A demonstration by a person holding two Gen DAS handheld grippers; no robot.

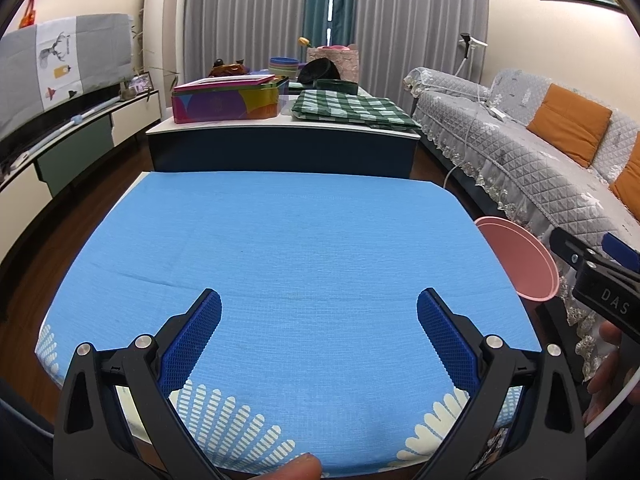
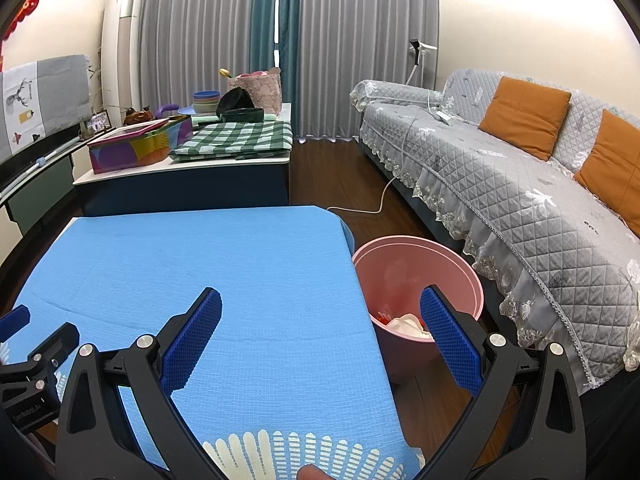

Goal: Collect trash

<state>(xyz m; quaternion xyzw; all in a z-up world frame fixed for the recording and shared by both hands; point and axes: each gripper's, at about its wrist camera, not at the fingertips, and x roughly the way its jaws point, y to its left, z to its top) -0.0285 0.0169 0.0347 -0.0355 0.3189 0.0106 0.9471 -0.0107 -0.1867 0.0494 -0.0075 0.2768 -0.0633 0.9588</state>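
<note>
A pink bin (image 2: 460,276) stands on the floor at the right edge of the blue-clothed table (image 2: 200,264). Inside it lie white crumpled paper (image 2: 406,325) and small red bits (image 2: 383,317). My right gripper (image 2: 320,312) hangs open over the table's right edge, its right finger above the bin's rim and nothing between its pads. My left gripper (image 1: 319,312) is open over the blue cloth (image 1: 280,240), also holding nothing. The bin (image 1: 520,260) peeks in at the right of the left wrist view, beside the other gripper's body (image 1: 592,268).
A grey quilted sofa (image 2: 520,184) with orange cushions runs along the right, close to the bin. A low table (image 2: 188,168) behind holds a colourful box, a green checked cloth and bowls. A white cable (image 2: 380,200) trails on the wooden floor.
</note>
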